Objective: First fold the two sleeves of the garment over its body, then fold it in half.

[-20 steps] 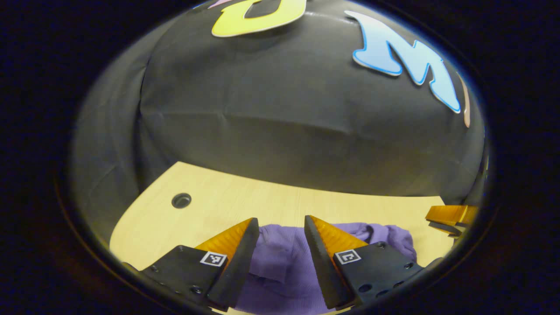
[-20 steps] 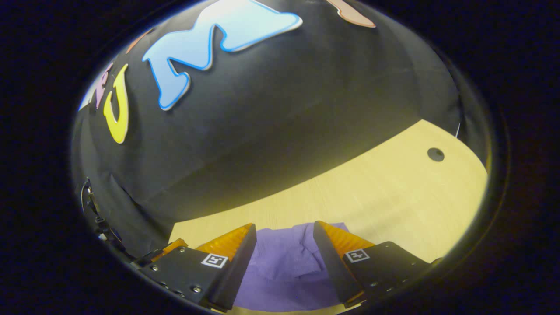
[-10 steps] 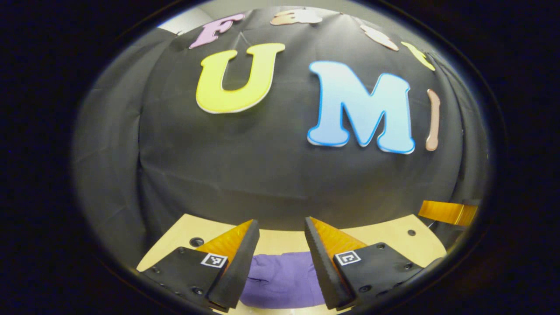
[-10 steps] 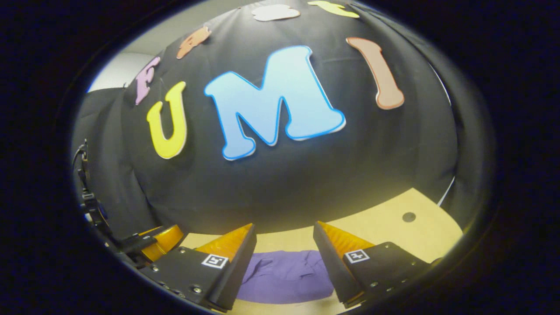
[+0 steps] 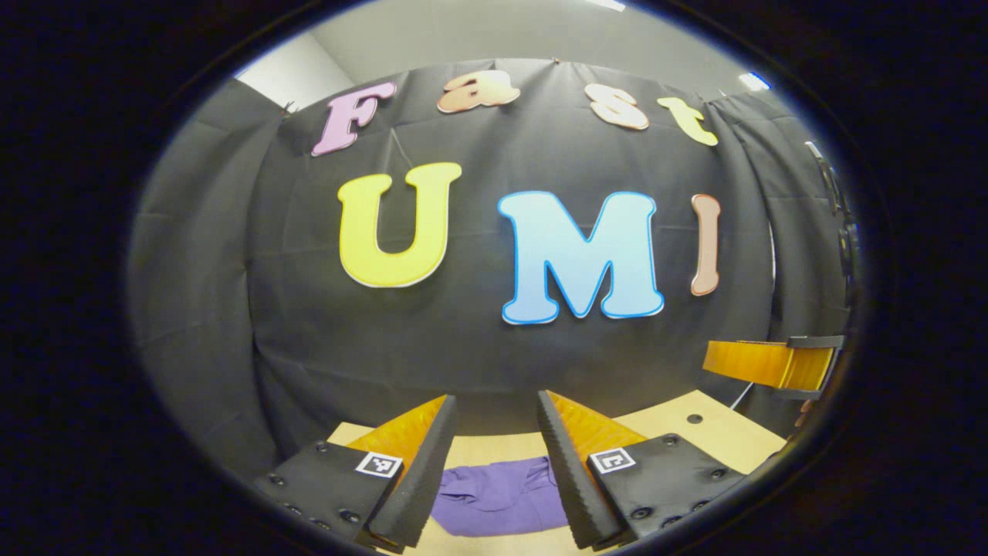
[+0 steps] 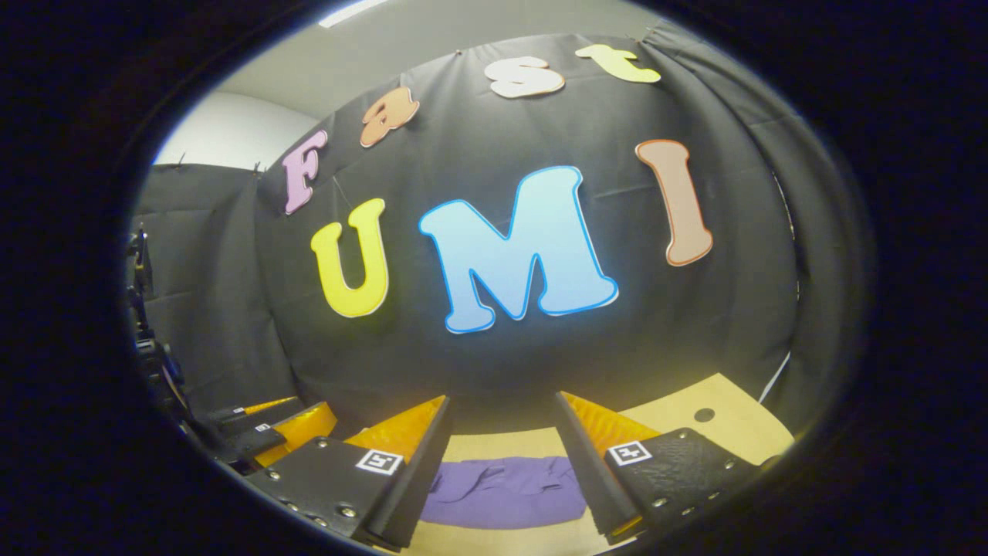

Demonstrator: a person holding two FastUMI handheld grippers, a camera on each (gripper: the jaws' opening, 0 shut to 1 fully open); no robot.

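Left gripper view: garment (image 5: pixel 498 500) farther off.

Recording booth, lab-type setup: black cloth wall (image 5: pixel 478 347) draped behind and around the sides, plain light wood table (image 6: pixel 733 432) with a round cable hole (image 6: pixel 703 415), bare pale ceiling (image 5: pixel 494 35) with strip lights above the cloth. No household furnishings.

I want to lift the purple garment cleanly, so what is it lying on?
The purple garment lies folded on a light wooden table. Bare wood borders it on every visible side. Whatever sits beneath the cloth itself is covered.
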